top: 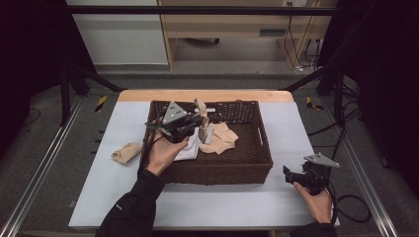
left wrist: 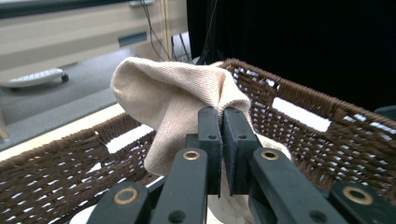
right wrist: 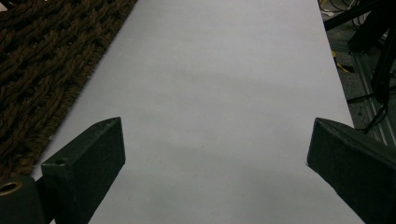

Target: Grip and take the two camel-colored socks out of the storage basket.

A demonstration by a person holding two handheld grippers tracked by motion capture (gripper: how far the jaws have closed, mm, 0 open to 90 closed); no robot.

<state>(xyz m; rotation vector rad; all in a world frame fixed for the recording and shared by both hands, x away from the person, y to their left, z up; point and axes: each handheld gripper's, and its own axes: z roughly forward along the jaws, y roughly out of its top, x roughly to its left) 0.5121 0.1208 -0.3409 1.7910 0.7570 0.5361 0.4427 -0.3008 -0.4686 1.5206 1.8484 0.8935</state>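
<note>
Nearest, at the table's (top: 197, 207) near right corner, the right hand (top: 316, 201) holds the right gripper (top: 291, 174) low over the bare white top, just beside the basket's (top: 217, 170) right wall. Its jaws stand wide apart with nothing between them; in the right gripper view the gripper (right wrist: 215, 154) looks along the white surface, with the brown weave of the basket (right wrist: 42, 70) running along the left.

Further in, a dark sleeve (top: 133, 210) reaches from the near edge to the left hand (top: 165, 150), which holds the left gripper (top: 200, 121) over the left half of the basket. That gripper is clenched on a beige sock (top: 201, 111), lifting it clear of the basket floor towards the far wall. In the left gripper view the gripper (left wrist: 222, 140) has its jaws pressed together on a fold of the sock (left wrist: 173, 98), which bunches up above them and hangs down past them, with the basket wall (left wrist: 327, 135) behind.

On the basket floor under the left gripper lies a white cloth (top: 190, 148), and touching it on the right a peach cloth (top: 222, 138), near the middle.

Outside the basket, near the table's left edge, a rolled beige sock (top: 126, 152) lies on the white top, apart from the basket wall.
</note>
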